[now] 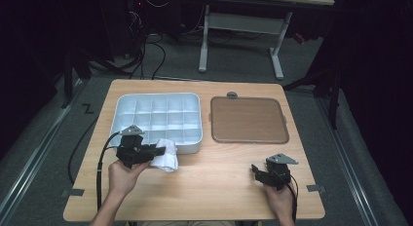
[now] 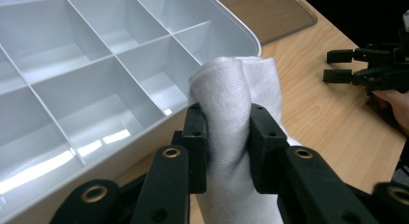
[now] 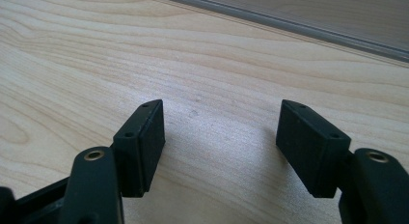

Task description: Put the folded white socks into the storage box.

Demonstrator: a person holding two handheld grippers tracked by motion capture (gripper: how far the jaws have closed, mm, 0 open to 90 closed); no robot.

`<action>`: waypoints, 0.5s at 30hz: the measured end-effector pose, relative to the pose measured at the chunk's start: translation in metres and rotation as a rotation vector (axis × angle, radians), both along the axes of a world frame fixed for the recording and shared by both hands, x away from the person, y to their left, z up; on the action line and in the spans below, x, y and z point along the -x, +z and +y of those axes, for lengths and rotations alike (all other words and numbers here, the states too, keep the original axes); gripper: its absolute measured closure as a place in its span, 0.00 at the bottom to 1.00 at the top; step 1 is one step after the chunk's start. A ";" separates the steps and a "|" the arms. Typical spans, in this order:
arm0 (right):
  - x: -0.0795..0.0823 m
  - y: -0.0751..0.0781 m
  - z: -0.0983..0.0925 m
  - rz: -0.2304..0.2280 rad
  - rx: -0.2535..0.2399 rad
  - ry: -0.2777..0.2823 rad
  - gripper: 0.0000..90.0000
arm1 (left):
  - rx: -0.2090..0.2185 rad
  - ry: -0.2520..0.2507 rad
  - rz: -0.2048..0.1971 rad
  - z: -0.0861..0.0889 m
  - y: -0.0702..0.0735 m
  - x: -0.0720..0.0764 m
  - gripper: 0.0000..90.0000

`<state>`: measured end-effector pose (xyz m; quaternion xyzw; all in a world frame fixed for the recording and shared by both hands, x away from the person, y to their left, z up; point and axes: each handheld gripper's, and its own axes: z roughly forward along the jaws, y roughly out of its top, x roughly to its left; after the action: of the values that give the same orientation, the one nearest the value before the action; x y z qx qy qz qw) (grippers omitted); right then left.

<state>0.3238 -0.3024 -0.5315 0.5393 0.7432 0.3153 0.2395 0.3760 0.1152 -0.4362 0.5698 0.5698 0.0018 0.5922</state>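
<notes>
Left tool (image 2: 225,137): it is clamped on the white cloth. Both black pads press into the cloth from the sides.
White cloth (image 2: 236,89): it is a soft, rolled-up bundle. It sticks up past the pads. It is just beside the near right corner of the white tray, at the rim.
White tray (image 1: 195,147): it sits on the left part of the counter. It has many small square boxes inside. The boxes in view hold nothing.
Counter (image 1: 219,187): it is light wood. The tray, the brown lid and both hands are on or over it.
Brown lid (image 1: 248,120): it lies flat, just beside the tray on the right. It has a grey rim and round corners.
Right tool (image 3: 219,132): its two pads stand wide apart with nothing between them. Bare wood shows in the gap. It is low over the counter, in front of the brown lid and well apart from the cloth.
</notes>
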 end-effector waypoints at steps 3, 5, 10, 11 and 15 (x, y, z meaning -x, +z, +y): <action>0.000 0.000 0.000 0.001 0.000 -0.001 0.39 | 0.011 -0.001 -0.003 0.001 0.004 -0.003 0.80; 0.000 0.000 0.000 -0.001 0.002 0.001 0.39 | 0.001 -0.001 -0.004 0.002 0.005 -0.005 0.80; 0.000 0.000 0.000 0.000 0.002 0.001 0.39 | 0.003 -0.002 -0.010 0.003 0.010 -0.009 0.80; 0.000 0.000 0.000 0.001 0.001 0.001 0.39 | 0.013 -0.001 -0.005 0.004 0.011 -0.010 0.80; 0.000 0.000 0.000 0.000 0.000 0.000 0.39 | 0.017 0.007 0.002 0.007 0.010 -0.014 0.80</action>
<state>0.3238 -0.3022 -0.5315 0.5392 0.7434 0.3152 0.2394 0.3904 0.1220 -0.4261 0.5627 0.5724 -0.0013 0.5964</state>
